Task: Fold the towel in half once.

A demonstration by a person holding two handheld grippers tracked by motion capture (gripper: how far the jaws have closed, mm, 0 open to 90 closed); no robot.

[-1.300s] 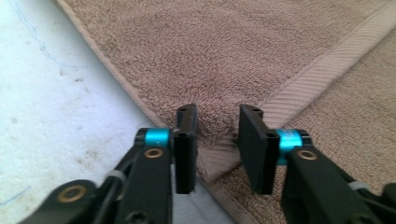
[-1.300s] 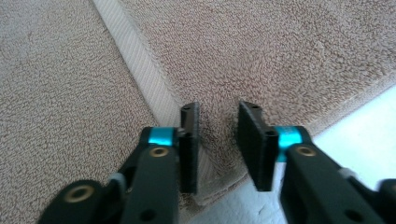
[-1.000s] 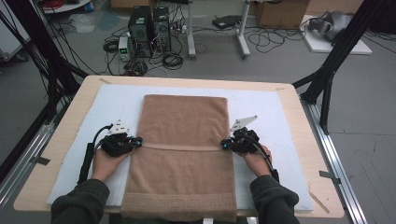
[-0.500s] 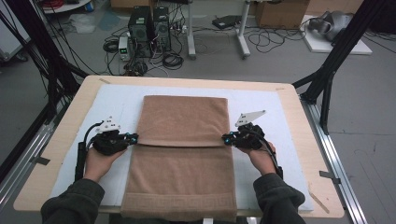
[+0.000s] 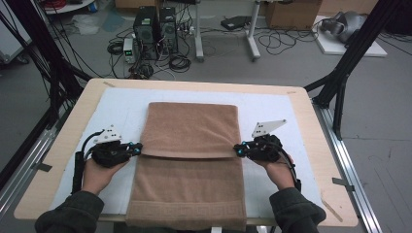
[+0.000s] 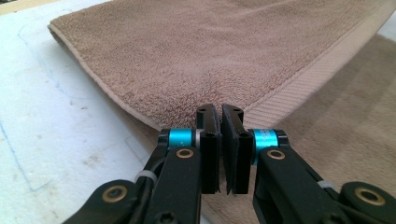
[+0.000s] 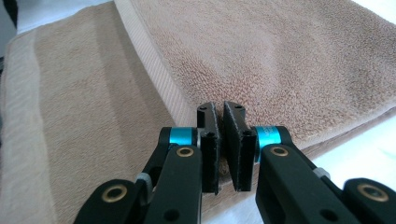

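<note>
Pulled back off the fold: left gripper (image 5: 137, 148) and right gripper (image 5: 237, 150), jaws nearly closed, empty; towel (image 5: 189, 165) corners just ahead, long axis toward person.

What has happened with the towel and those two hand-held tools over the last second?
The folded edge of the brown towel sits slightly farther from the person than a second ago. The left tool and right tool have backed outward to the towel's side edges, jaws nearly closed with no cloth visibly between them. The towel stays folded on the white mat.
</note>
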